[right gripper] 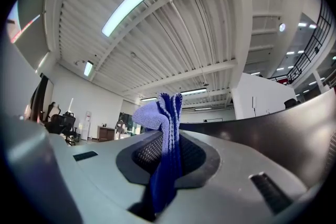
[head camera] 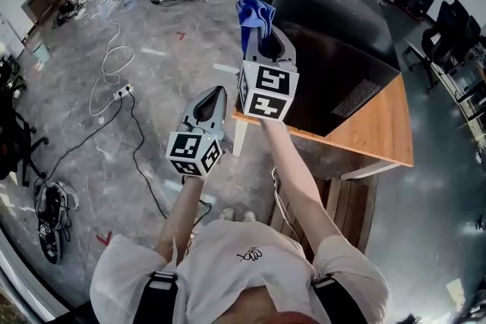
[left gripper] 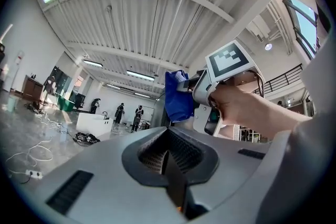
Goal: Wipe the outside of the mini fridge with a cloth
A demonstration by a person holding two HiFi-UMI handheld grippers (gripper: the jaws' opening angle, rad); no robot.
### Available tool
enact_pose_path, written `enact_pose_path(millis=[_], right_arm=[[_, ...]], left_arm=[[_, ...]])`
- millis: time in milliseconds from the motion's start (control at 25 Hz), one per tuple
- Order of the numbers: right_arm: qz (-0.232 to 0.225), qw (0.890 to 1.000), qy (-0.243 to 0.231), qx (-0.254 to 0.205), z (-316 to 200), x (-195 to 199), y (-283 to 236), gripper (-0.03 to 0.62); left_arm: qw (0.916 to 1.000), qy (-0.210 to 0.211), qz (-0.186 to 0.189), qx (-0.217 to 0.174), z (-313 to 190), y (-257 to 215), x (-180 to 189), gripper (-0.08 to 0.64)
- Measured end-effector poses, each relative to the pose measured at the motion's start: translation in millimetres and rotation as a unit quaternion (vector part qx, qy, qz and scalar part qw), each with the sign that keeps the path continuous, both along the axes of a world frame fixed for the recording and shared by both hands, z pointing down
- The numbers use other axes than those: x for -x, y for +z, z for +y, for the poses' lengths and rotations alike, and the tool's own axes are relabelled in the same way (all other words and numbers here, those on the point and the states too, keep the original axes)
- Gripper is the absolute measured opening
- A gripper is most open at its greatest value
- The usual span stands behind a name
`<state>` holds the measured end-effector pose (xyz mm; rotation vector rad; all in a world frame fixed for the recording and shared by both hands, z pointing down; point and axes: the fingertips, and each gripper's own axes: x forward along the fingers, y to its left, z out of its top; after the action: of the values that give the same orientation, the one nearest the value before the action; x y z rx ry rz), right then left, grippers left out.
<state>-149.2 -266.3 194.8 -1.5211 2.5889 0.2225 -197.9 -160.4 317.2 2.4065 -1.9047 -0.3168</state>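
Cloth [right gripper: 159,115] stands pinched in jaws of right gripper [right gripper: 168,157]; left gripper [left gripper: 168,160] jaws together, empty.

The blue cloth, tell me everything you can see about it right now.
The cloth is deep blue with a paler lilac face and a knitted, microfibre-like weave. It is bunched into folds and pinched between the tongs of the right gripper, which are shut on it. A tuft sticks out past the tips. In the head view it is held by the top edge of the black mini fridge; whether it touches that cannot be told.
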Motion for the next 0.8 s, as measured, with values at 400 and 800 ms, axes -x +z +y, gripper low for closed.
enact_pose_path(millis=[400,800], right_arm=[[-0.009,0.997,0.074,-0.005,-0.1,-98.7,1.0,0.063],[-0.016,0.984,0.179,0.003,1.7,-231.3,11.6,0.063]], left_arm=[[0.9987,0.051,-0.001,-0.002,-15.8,-5.5,-55.3,0.005],[0.9954,0.096,-0.010,-0.001,-27.3,-9.9,-111.3,0.005]])
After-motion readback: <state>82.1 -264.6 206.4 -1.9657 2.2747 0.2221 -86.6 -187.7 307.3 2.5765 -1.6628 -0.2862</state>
